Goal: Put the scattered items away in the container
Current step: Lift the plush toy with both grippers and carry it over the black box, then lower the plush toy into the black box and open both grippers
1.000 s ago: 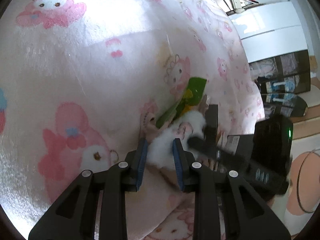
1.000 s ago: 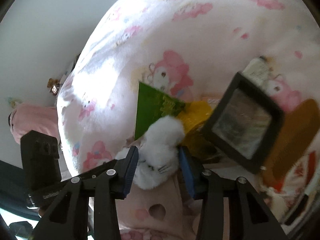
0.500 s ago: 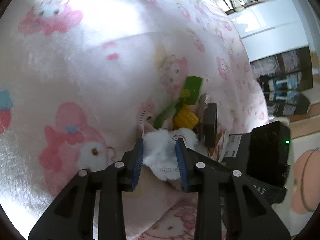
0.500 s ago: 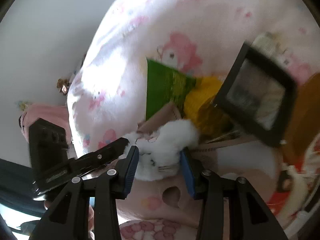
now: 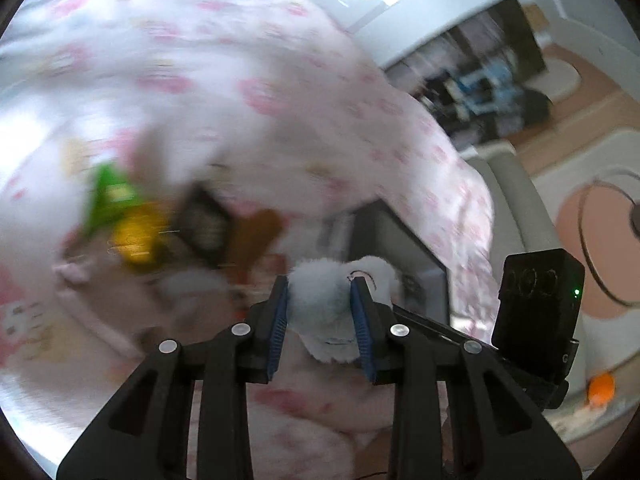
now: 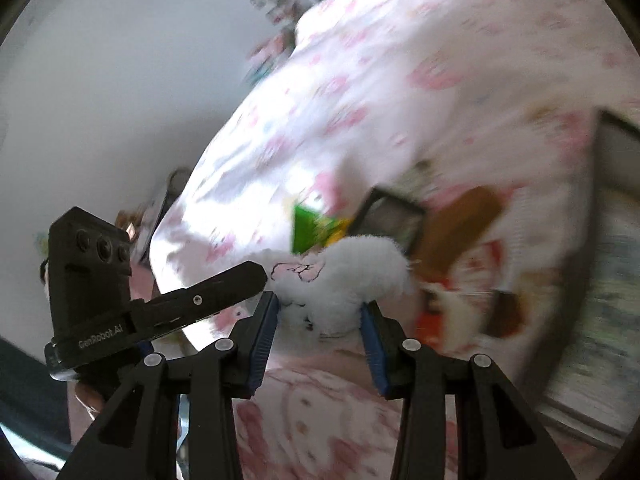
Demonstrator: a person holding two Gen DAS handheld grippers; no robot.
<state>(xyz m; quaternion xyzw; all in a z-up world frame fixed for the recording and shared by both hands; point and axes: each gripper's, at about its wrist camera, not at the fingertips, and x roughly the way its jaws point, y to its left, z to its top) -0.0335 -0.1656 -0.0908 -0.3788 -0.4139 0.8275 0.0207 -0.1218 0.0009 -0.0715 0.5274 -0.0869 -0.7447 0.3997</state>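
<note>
Both grippers are shut on the same white fluffy plush toy. In the left wrist view my left gripper (image 5: 322,300) squeezes the plush (image 5: 320,320) between its blue pads. In the right wrist view my right gripper (image 6: 320,312) clamps the plush (image 6: 352,276) from the other side. The plush sits over a pink patterned fabric container (image 6: 320,408). Scattered on the pink bed cover lie a green packet (image 6: 306,228), a yellow item (image 5: 138,236), a black-framed square object (image 6: 390,216) and a brown flat piece (image 6: 460,224). Both views are motion-blurred.
The bed with the pink cartoon blanket (image 5: 200,80) fills the background. A dark rectangular tray or box (image 5: 400,248) lies right of the plush. A dark shelf unit (image 5: 480,80), a rug (image 5: 600,220) and an orange item (image 5: 600,386) on the floor lie to the right.
Both grippers have swung to the right with the plush held between them. The scattered items have shifted left in the left view; both views are now blurred.
</note>
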